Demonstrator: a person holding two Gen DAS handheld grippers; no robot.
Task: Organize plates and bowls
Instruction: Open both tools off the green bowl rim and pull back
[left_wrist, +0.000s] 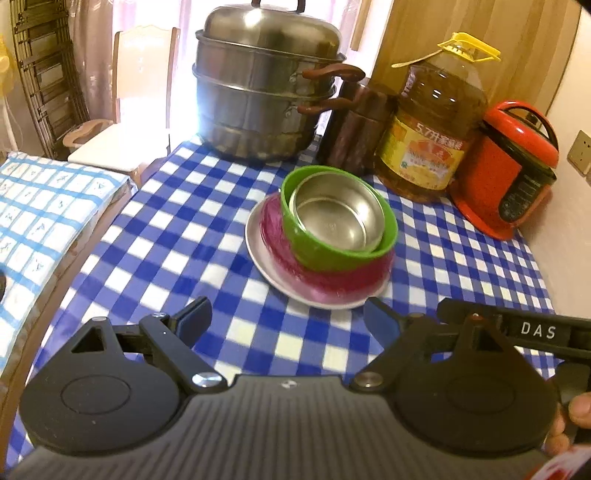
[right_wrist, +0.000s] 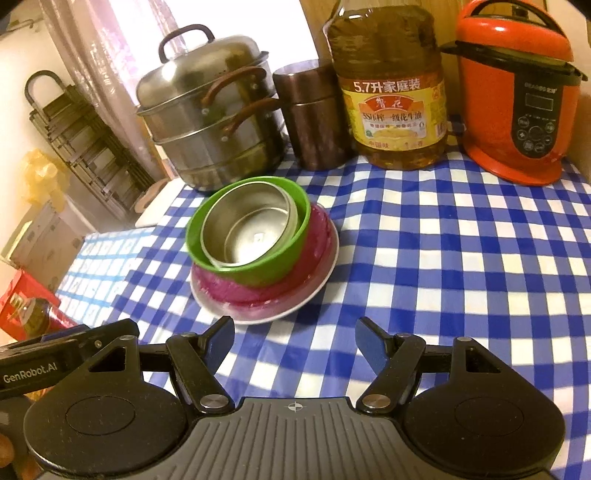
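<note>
**Steel in green in pink: the stack's built, both tools hanging back**

Steel bowl (left_wrist: 338, 218) nests inside the green bowl (left_wrist: 314, 254), which sits tilted in the pink bowl (left_wrist: 332, 282) on the white plate (left_wrist: 280, 284), mid-worktop (left_wrist: 184, 221). We've got the left tool (left_wrist: 288, 317) spread wide with nothing in it, and the right tool (right_wrist: 295, 338) open and empty too. The stack lies ahead of both: slightly right of centre for the left tool, left of centre for the right one. Neither looks clearly nearer. We'd guess only straightening that tilted green bowl remains.

Steamer pot (left_wrist: 264, 92), brown canister (right_wrist: 314, 114), oil bottle (right_wrist: 391, 99), red cooker (right_wrist: 517, 96).
</note>
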